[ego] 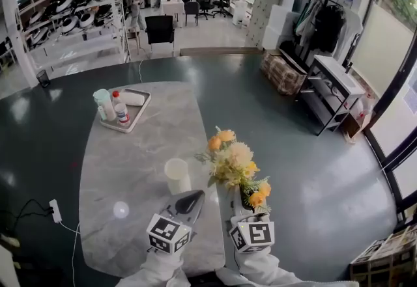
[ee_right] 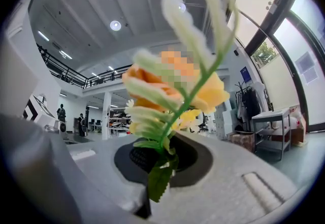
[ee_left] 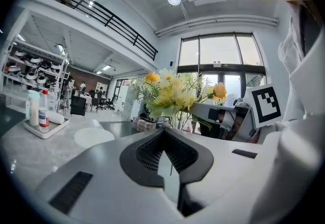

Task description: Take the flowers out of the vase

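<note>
Right gripper (ego: 246, 209) (ee_right: 161, 154) is pinching a green flower stem (ee_right: 180, 111) low down, jaws pressed together on it; in the right gripper view the stem is rising out of the grip with leaves and an orange bloom on top. Left gripper (ego: 189, 200) (ee_left: 163, 134) is showing its jaw tips together with nothing between them.

The flowers (ego: 234, 162) (ee_left: 165, 93) are sitting at the right gripper, over the right edge of the marble table (ego: 130, 149), near its near-right corner; the bunch is clear of the white vase (ego: 177, 176), which is standing upright just to its left, near the middle of the near half of the table; whether every stem is in the grip is not showing.

Key relation: the bunch's long axis is running from the pinched stem end up to the heads; the heads are pointing up and, judging from the head view, leaning away from the person and a little toward the vase; the stem end is the low, near end. The right hand is the one on the flowers; the left gripper is pointing between vase and bunch, nearer the vase, touching neither as far as the views show.

Judgement: the removal is looking mostly done; the coming move is probably carrying the bunch clear of the vase and laying it on bare marble; that is depending on tipping the long axis from upright to flat without the heads brushing the vase rim.
</note>
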Tool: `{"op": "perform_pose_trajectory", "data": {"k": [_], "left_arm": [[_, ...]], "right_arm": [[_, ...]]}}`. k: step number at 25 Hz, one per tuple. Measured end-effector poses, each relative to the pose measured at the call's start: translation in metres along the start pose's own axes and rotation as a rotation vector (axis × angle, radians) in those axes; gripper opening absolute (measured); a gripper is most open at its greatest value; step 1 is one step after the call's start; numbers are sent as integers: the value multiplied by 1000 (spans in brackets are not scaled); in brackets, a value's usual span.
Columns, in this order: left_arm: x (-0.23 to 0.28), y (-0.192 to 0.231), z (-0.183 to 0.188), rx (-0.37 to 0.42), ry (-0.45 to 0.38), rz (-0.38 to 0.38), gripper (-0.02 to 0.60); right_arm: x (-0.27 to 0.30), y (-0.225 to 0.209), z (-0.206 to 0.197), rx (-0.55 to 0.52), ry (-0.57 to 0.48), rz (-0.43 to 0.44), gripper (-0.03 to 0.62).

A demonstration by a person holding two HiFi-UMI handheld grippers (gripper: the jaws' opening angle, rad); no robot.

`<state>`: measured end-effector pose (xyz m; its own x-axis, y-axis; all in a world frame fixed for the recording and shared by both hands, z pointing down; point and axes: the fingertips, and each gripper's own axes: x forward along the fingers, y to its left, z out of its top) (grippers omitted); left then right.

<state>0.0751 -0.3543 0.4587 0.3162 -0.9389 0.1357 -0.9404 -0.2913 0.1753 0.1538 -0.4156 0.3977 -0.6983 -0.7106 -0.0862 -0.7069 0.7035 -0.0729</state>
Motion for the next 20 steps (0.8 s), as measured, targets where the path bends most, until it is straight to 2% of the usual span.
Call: {"op": "perform_pose_trajectory", "data": {"k": [8,14,20], "left_arm": [[2,-5,-27,-54,46,-22,2],[1,-3,-63,-97,109,-11,2],[-3,1,-88,-127,139,-6,2]], "right_arm": [[-14,-4,-45,47,89,-20,32],[-23,-8,-83,79,187,-41,32],[-26,-8,-104,100,220,-46,32]]}}
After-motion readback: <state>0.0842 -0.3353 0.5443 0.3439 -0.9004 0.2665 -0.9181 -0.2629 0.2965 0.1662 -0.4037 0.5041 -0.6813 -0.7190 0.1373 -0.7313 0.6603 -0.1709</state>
